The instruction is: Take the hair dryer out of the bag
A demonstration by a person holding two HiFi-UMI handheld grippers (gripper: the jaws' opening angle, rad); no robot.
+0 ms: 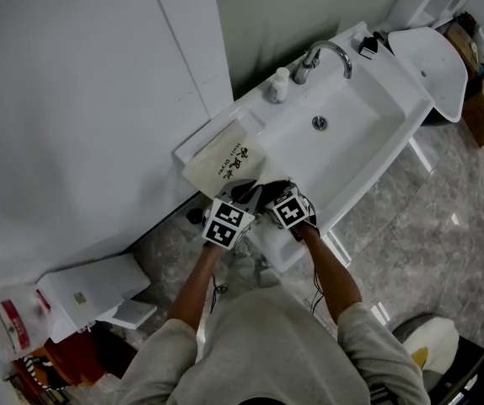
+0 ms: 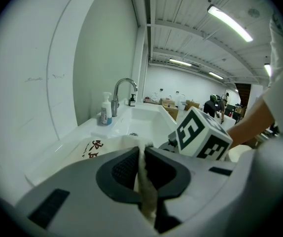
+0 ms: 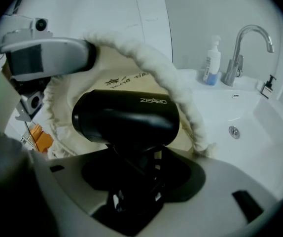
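While both grippers met at bag (image 1: 225,160) mouth, left of sink (image 1: 356,154), head view: left gripper (image 1: 242,194) and right gripper (image 1: 269,191) side by side at bag's near end; dryer barely made out there

Left gripper view: jaws closed on pinch of bag rim, propping mouth open

Right gripper view: jaws clamped on handle of dryer (image 3: 125,115); body crosswise above jaws, long axis left-right, inside mouth, rim arching over it

Judged: right hand alone had dryer; way out lay back toward person, away from bag bottom
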